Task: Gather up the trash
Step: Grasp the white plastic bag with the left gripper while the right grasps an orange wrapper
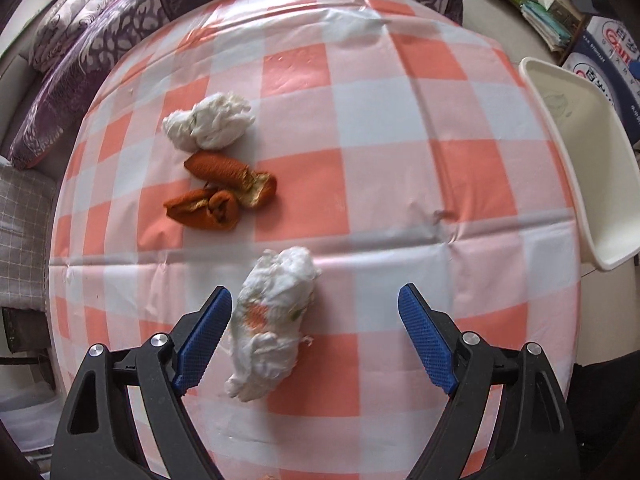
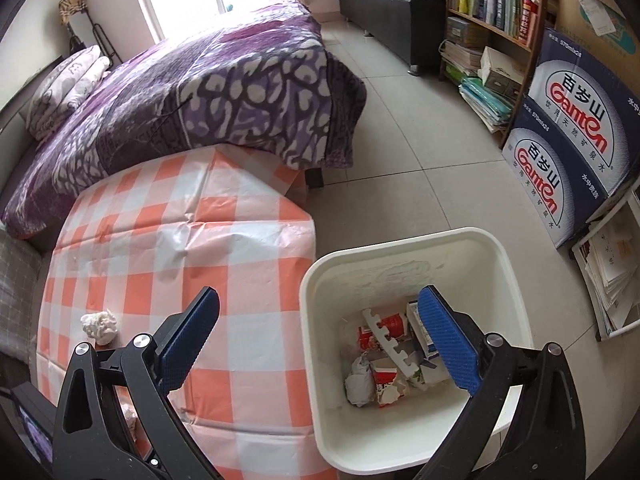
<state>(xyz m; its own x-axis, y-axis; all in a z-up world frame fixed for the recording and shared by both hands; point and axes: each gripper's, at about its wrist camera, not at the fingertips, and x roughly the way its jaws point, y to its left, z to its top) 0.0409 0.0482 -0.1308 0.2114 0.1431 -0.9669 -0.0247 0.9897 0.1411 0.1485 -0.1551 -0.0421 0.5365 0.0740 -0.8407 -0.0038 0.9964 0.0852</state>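
With the left gripper (image 1: 315,312) spread wide and the crumpled white stained tissue wad (image 1: 272,324) lying on the checked desk (image 1: 400,184) hard against its left pad, closing may nudge it aside, while the right gripper (image 2: 320,312) hangs apart, empty, above the white plastic bin (image 2: 404,452)

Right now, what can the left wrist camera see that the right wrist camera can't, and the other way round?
Only the left view shows the orange peels and the stained tissue wad lying between the open fingers of the left hand-held gripper.

Only the right view shows inside the white bin, with crumpled wrappers at the bottom, under the open right hand-held gripper, plus the bookshelf.

Both show the checked tablecloth, the bin and the purple blanket.
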